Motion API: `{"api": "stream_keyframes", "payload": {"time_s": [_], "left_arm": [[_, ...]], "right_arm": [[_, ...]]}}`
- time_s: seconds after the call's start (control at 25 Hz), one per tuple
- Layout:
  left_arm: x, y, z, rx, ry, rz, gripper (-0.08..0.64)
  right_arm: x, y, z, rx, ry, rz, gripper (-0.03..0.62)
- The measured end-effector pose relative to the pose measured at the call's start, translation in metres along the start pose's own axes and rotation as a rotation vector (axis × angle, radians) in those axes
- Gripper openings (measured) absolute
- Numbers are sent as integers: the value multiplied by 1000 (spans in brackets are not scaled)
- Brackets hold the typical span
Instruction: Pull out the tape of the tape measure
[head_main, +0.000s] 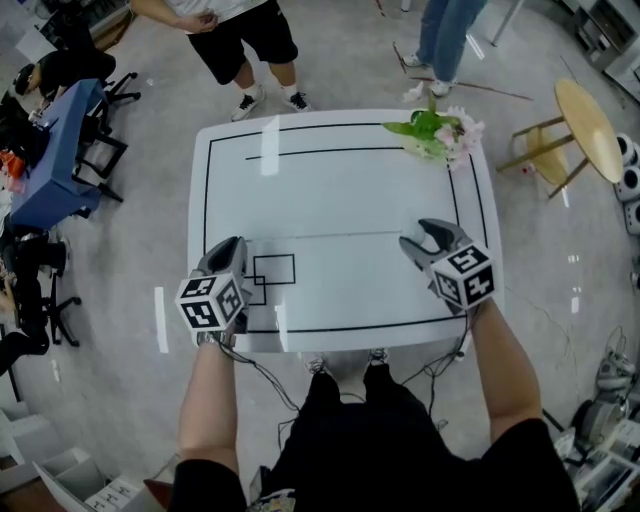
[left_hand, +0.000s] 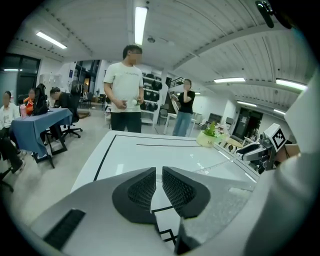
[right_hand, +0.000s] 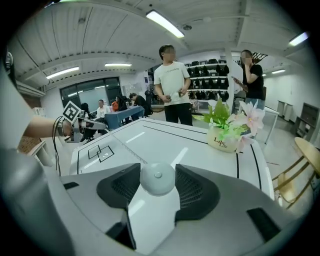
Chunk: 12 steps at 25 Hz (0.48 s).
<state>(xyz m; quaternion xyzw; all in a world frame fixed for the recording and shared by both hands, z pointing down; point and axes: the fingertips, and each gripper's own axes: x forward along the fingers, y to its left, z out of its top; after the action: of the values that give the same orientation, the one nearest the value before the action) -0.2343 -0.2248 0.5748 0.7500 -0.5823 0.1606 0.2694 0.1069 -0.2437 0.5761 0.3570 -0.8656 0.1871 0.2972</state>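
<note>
A round white tape measure (right_hand: 158, 183) sits between the jaws of my right gripper (right_hand: 157, 173), which is shut on it above the right side of the white table (head_main: 340, 190). Its thin tape (head_main: 320, 236) stretches left across the table to my left gripper (head_main: 232, 245). In the left gripper view the tape (left_hand: 220, 164) runs off to the right toward the right gripper (left_hand: 250, 150). The left gripper (left_hand: 159, 175) has its pads almost together, shut on the tape's end, which is hidden between them. In the right gripper view the tape (right_hand: 127, 150) leads to the left gripper (right_hand: 97, 125).
A flower pot (head_main: 435, 132) stands at the table's far right corner. Black squares (head_main: 272, 272) are marked near the left gripper. A person (head_main: 240, 30) stands at the far edge. A round wooden stool (head_main: 585, 115) is off to the right, and chairs and a blue desk (head_main: 55, 150) to the left.
</note>
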Motion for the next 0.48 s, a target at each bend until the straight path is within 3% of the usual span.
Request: {"api": "stream_keyframes", "payload": {"time_s": [0.48], "left_arm": [[38,5,-31,14,86,12,40]], "right_arm": [[31,-17,-31,-4,67,-8,218]]}}
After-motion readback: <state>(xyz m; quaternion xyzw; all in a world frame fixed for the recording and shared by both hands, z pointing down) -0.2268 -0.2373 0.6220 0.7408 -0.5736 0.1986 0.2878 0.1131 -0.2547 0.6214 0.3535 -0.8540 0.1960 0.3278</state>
